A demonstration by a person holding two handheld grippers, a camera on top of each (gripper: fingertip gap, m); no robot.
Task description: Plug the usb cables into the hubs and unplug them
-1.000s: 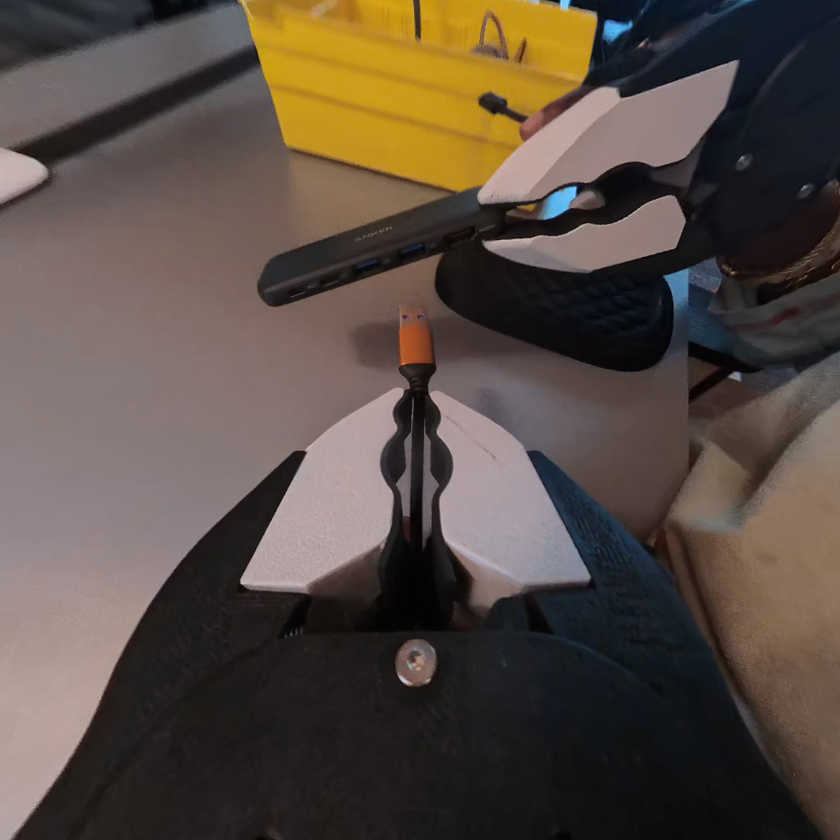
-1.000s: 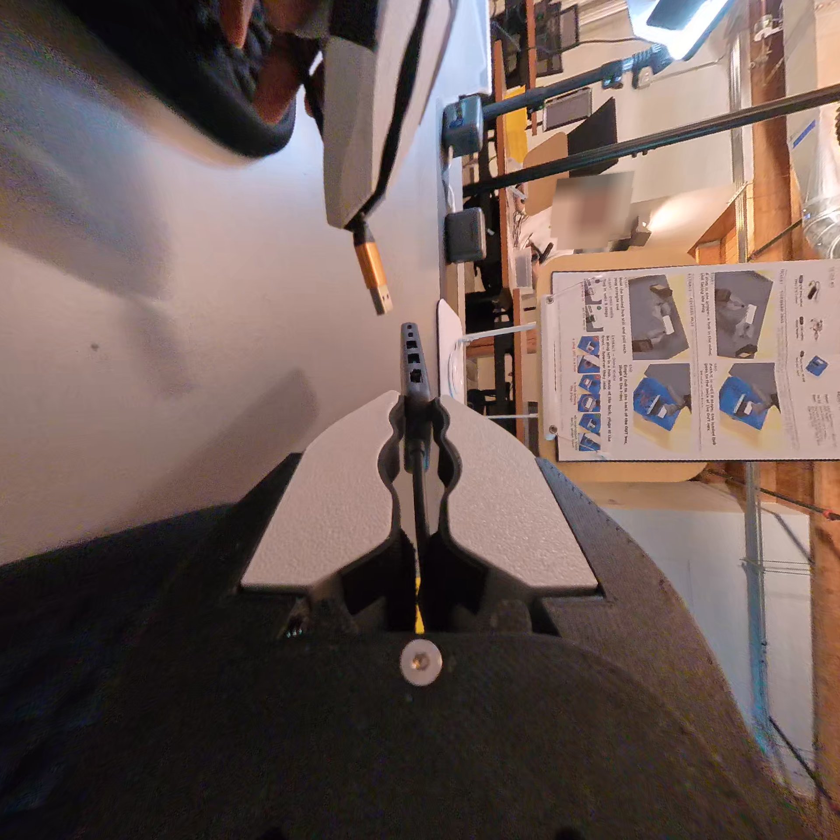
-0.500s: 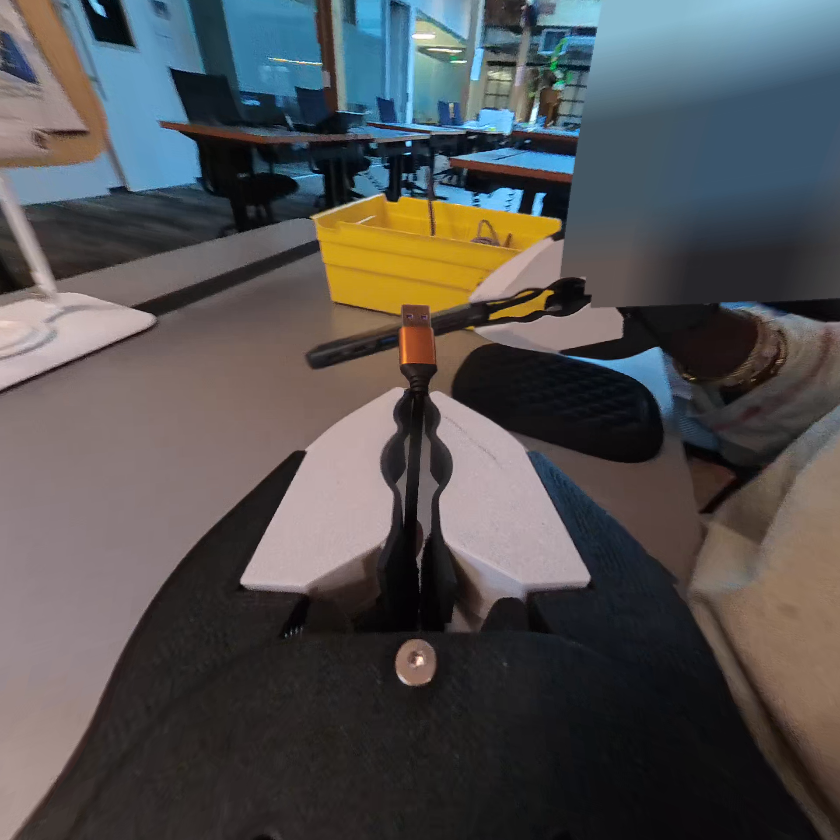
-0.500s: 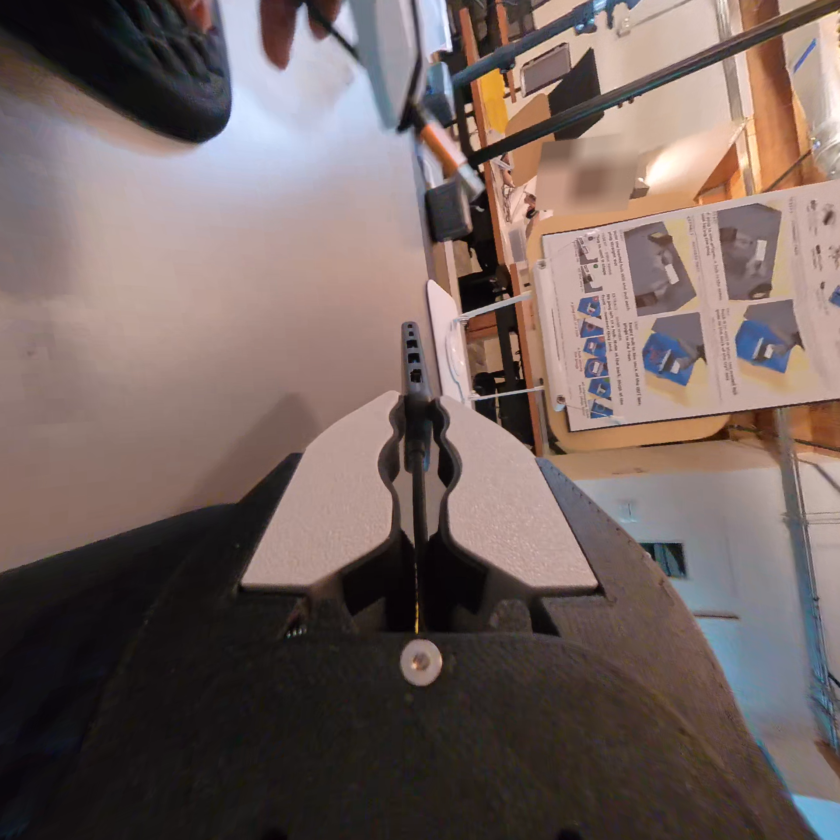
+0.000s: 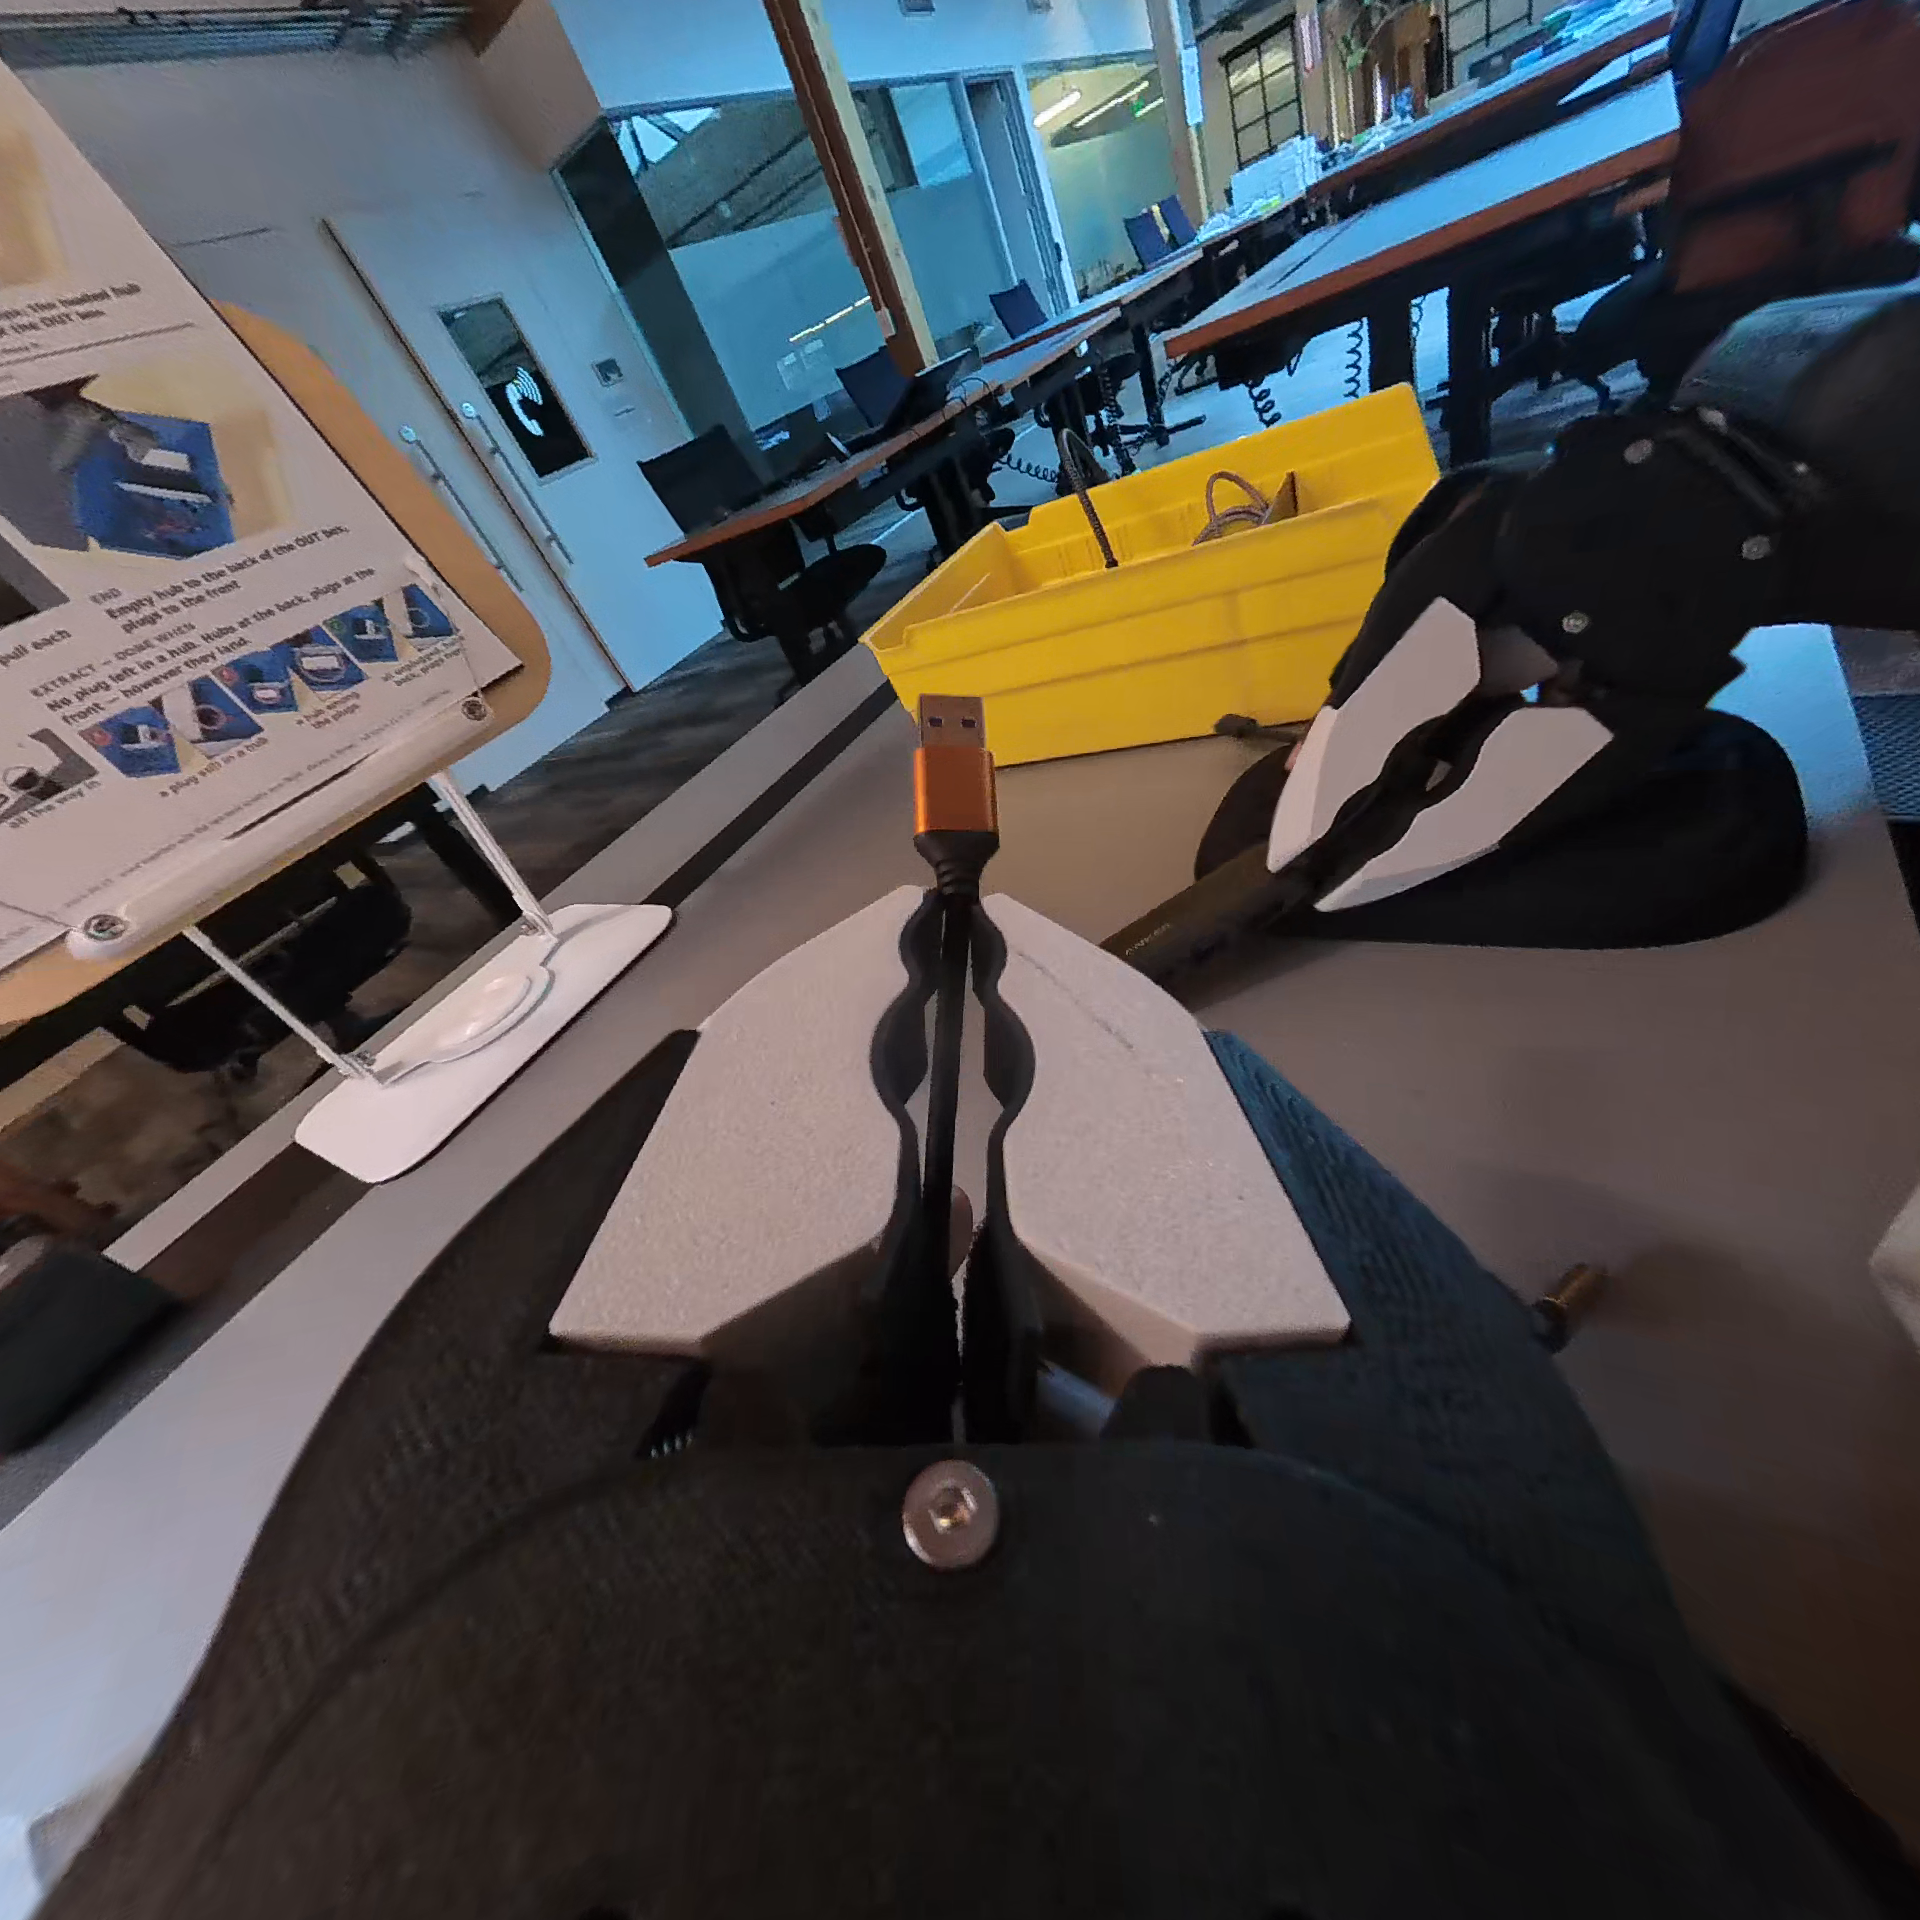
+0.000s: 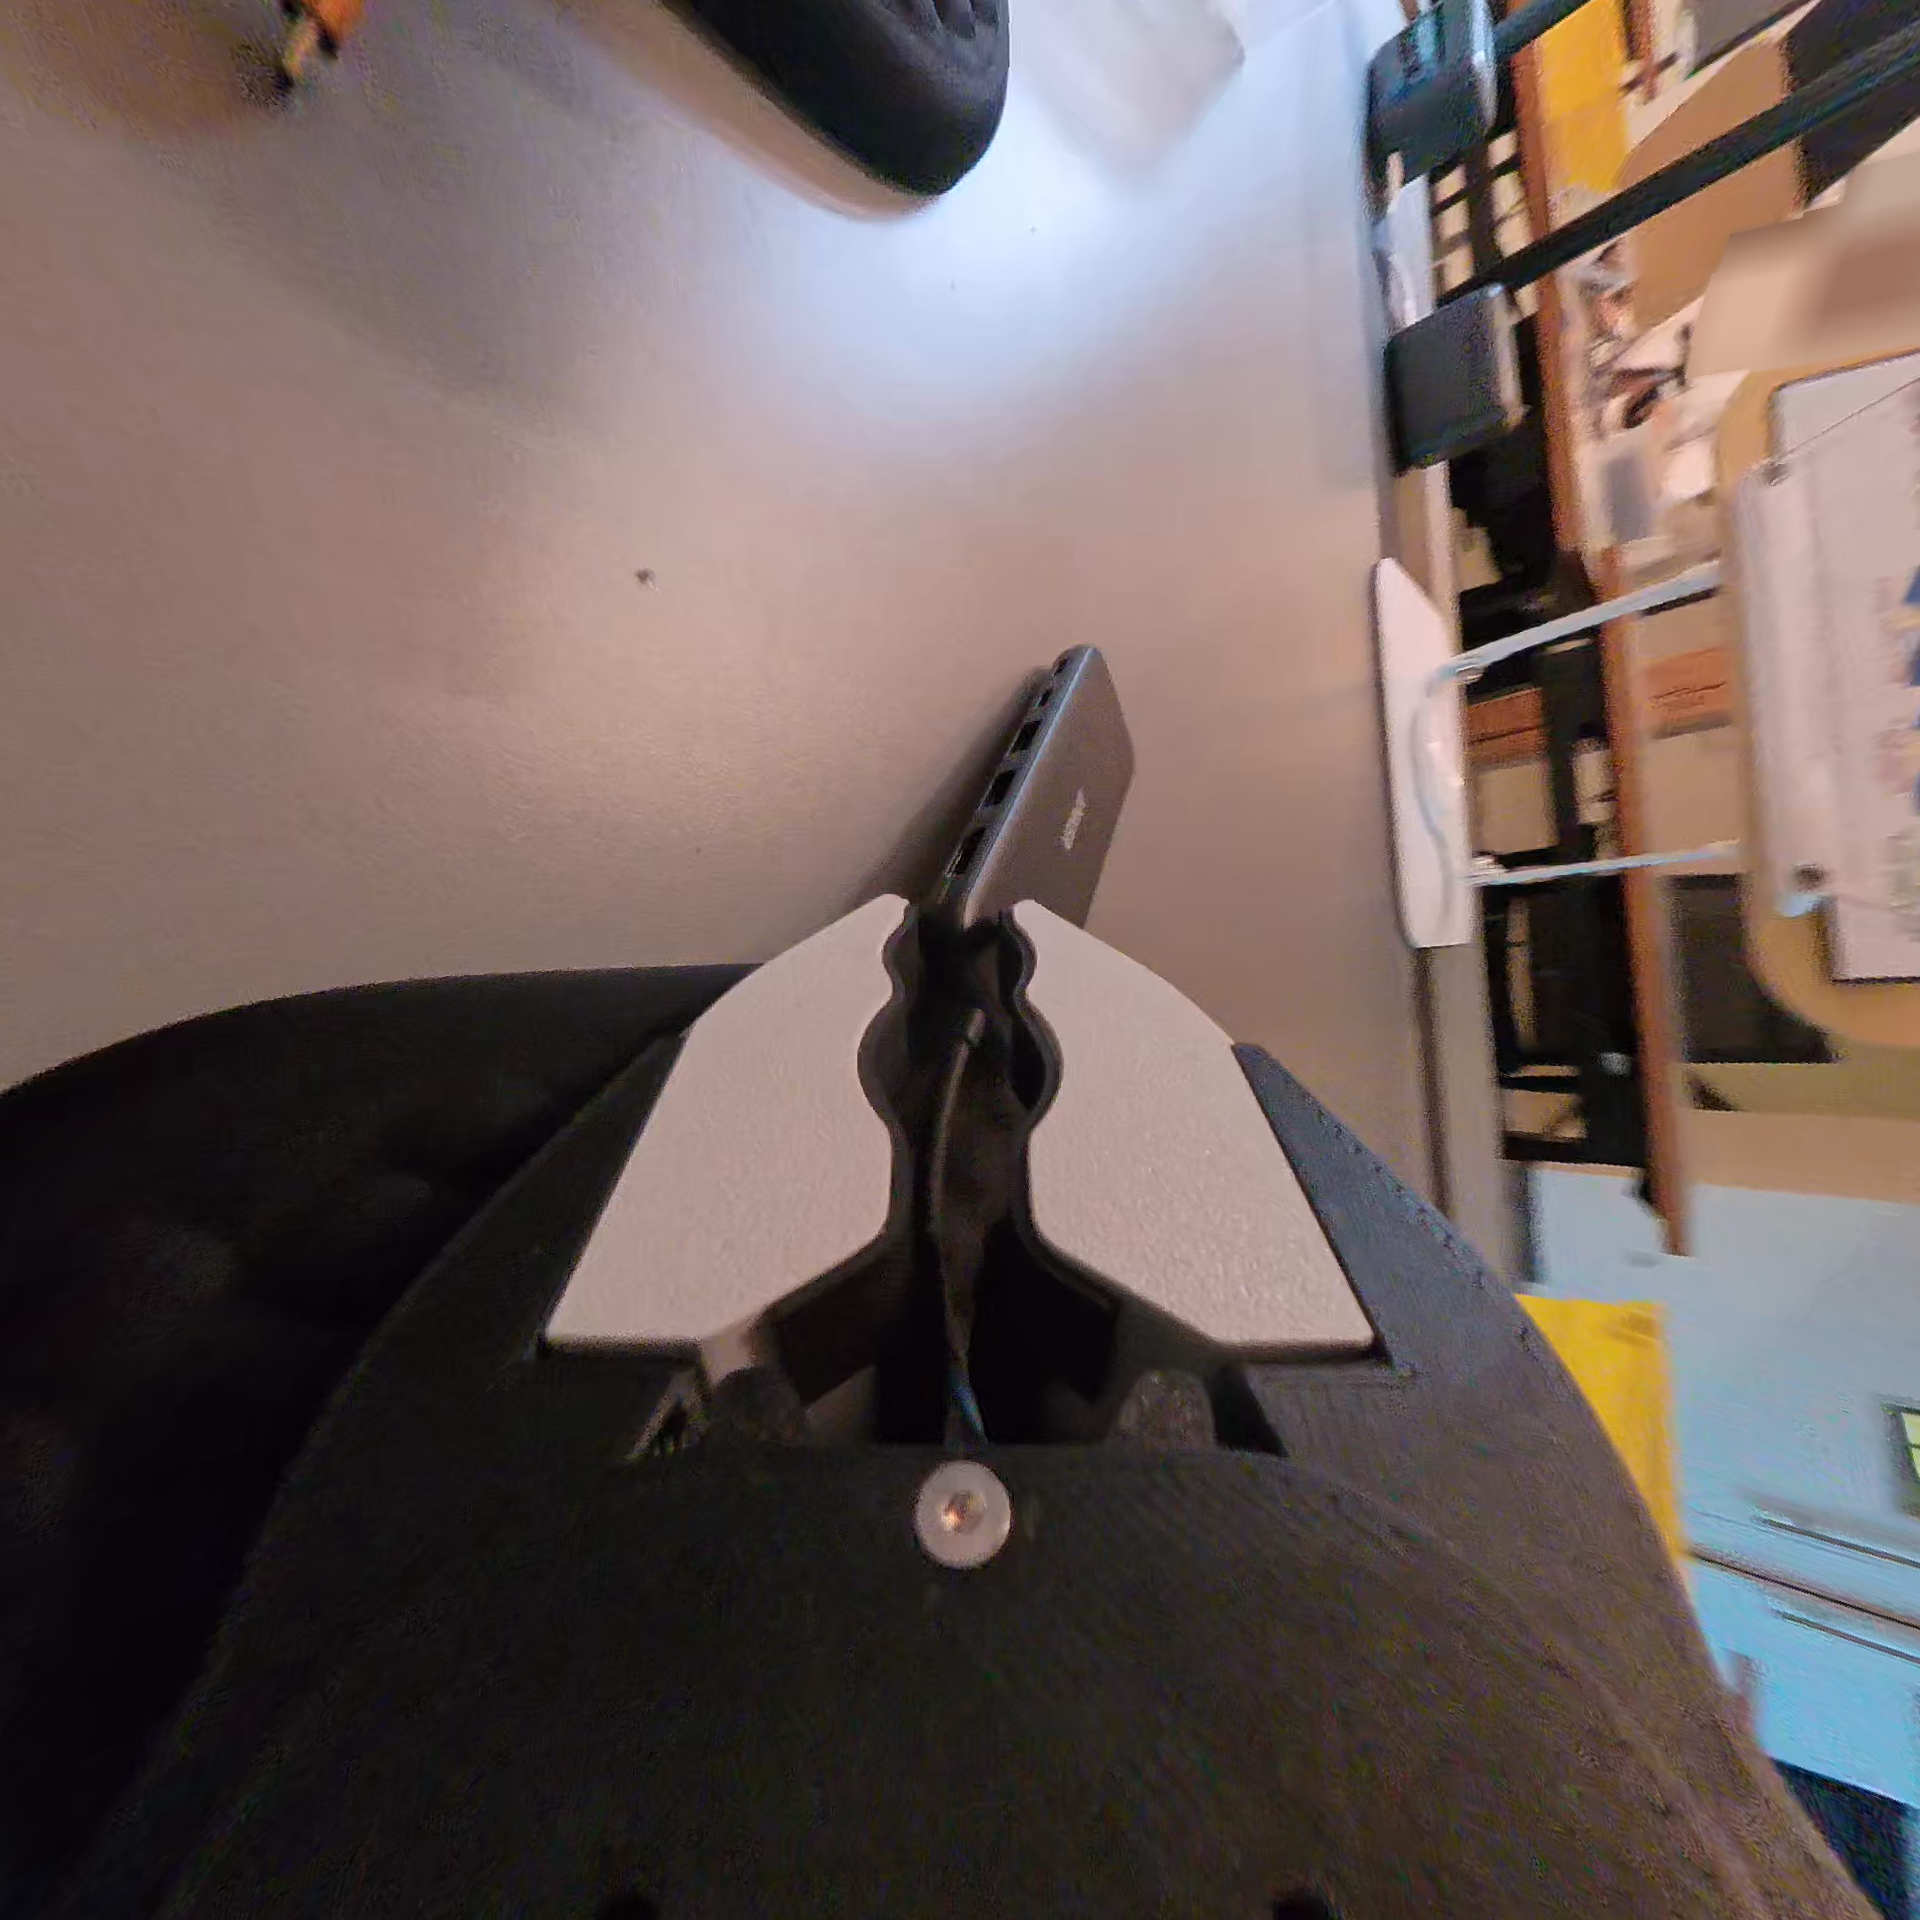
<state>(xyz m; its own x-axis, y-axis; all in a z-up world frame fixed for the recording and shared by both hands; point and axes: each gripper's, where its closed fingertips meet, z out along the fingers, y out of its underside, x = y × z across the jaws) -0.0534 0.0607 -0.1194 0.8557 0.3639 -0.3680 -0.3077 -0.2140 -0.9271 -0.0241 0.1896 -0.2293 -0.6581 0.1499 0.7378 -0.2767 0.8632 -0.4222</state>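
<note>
My left gripper [image 5: 951, 906] is shut on a black cable. The cable's orange USB plug [image 5: 953, 771] sticks up free beyond the tips, plugged into nothing. My right gripper [image 6: 958, 916] is shut on the near end of a dark grey hub [image 6: 1055, 805]. The hub lies slanted against the grey table [image 6: 520, 623], its row of ports facing left. In the left wrist view the right gripper [image 5: 1297, 883] is low at the right, holding the hub [image 5: 1195, 935] down on the table. The plug is well above and left of the hub.
A yellow bin [image 5: 1153, 623] holding cables stands at the back of the table. A black padded rest [image 5: 1683, 831] lies behind the right gripper. An instruction board [image 5: 208, 623] on a white stand [image 5: 488, 1049] is at the left edge. A small brass piece [image 5: 1571, 1288] lies at the right. The grippers' ends are close to 20 cm from one another.
The left gripper has lifted and swung left with the plug, away from the hub. The right gripper has lowered the hub from the air onto the table, and the hub has tilted in its jaws.
</note>
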